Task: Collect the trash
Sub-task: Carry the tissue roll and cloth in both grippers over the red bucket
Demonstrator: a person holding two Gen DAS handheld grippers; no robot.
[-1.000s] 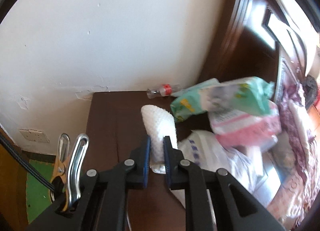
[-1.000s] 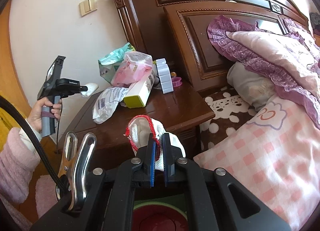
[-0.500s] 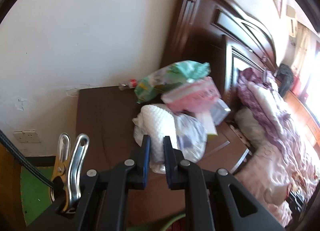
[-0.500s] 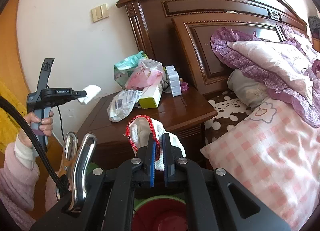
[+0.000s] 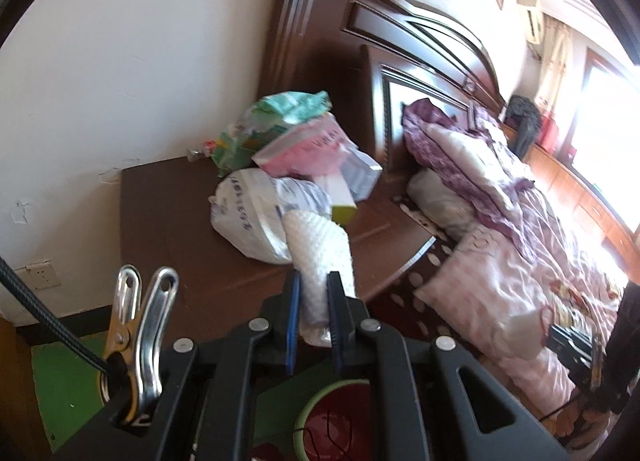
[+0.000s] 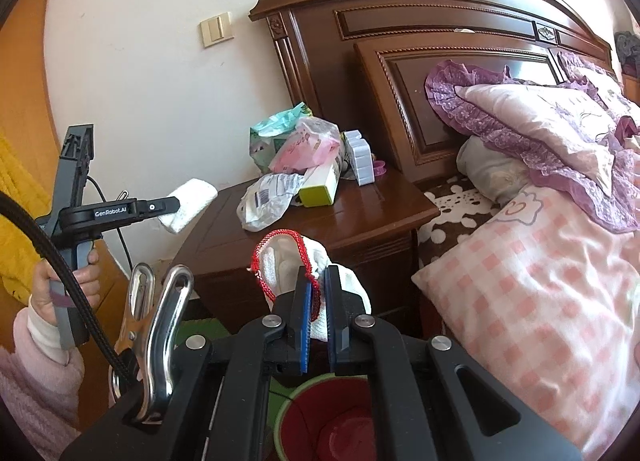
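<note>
both wrist views face the nightstand [image 5: 168,221] near the bed [image 6: 540,261].

"GenRobot.AI" on the left claw [image 6: 176,203]; bag [image 5: 256,213] print seems illegible.

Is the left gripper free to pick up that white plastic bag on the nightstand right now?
Probably not: the left gripper is already shut on a white tissue wad, so its jaws are occupied. The white plastic bag itself lies uncovered on the nightstand.

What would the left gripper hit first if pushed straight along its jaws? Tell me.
Probably the white plastic bag on the nightstand, judging by the left gripper and its held tissue wad; depth is unclear.
</note>
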